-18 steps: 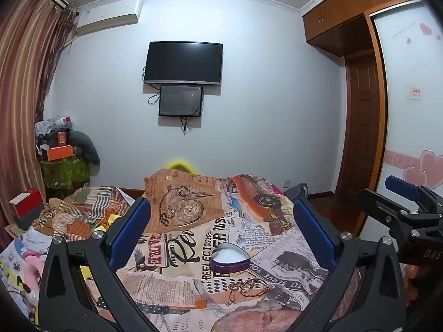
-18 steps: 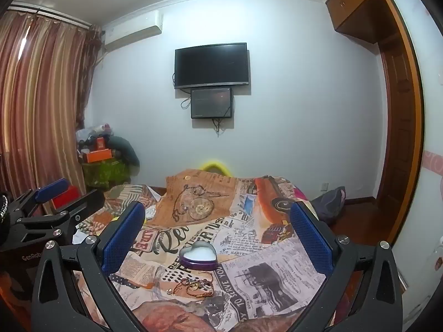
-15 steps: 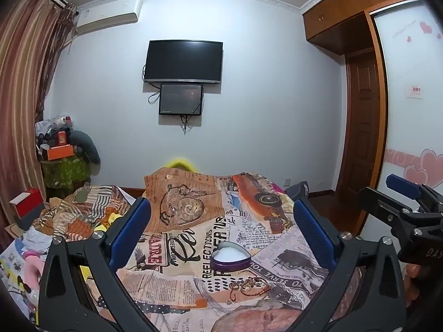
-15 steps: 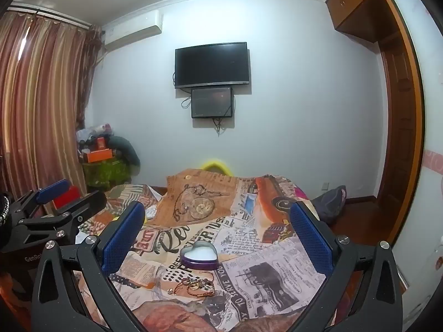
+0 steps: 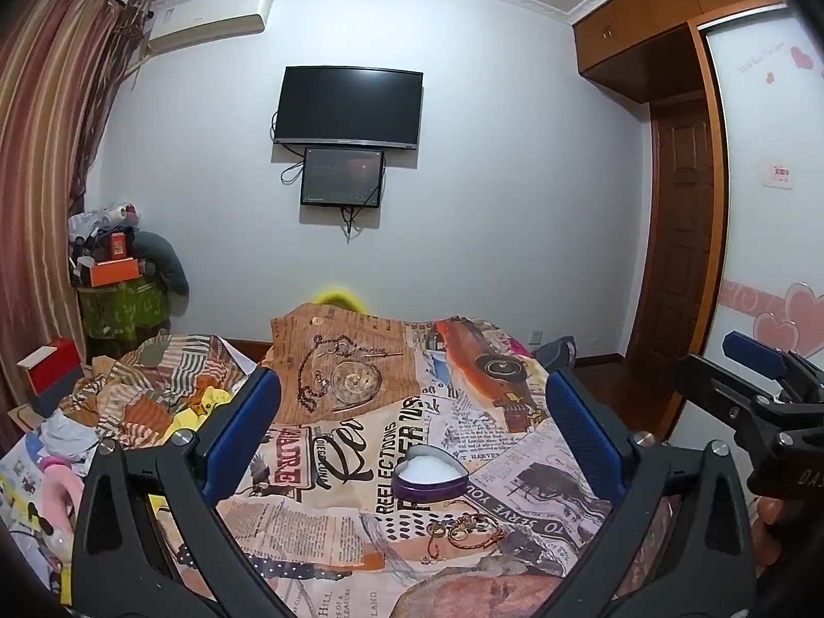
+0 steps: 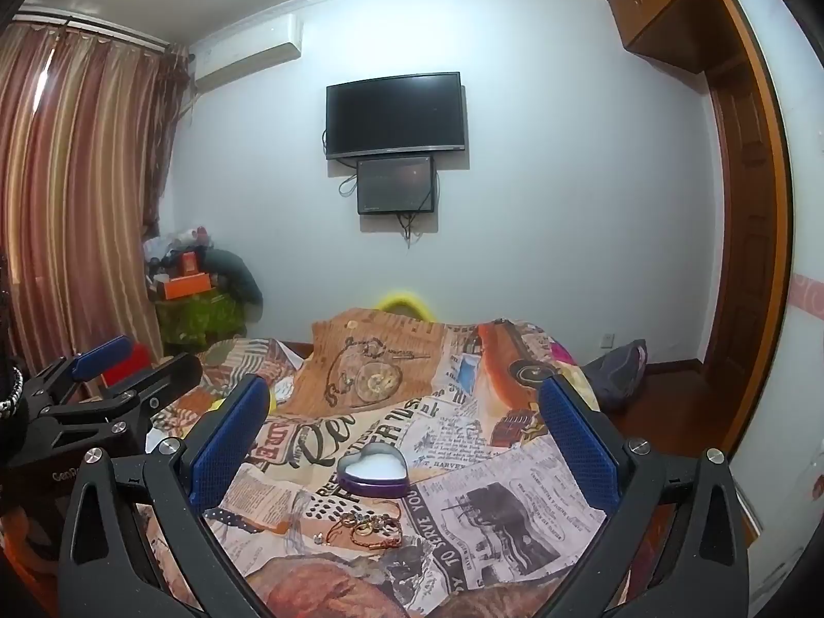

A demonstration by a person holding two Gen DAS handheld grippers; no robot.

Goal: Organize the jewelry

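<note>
Plainly, both the left gripper (image 5: 412, 432) and right gripper (image 6: 401, 432) gape wide, empty. Jewelry (image 6: 368, 528), apparently thin chains and rings, tangles at six o'clock of the heart-shaped tin (image 6: 375, 471): light, limp, slippery; pinch one strand.

Two grippers: left (image 5: 412, 438), right (image 6: 401, 435), each with two blue pads. One heart tin (image 5: 430, 476). One jewelry heap (image 5: 461, 528); piece count unreadable. One printed cloth (image 5: 329, 525). Two wall screens: TV (image 5: 349, 105), small monitor (image 5: 342, 177). One air conditioner (image 5: 208, 18). One door (image 5: 677, 237). One orange box (image 5: 113, 272).
</note>
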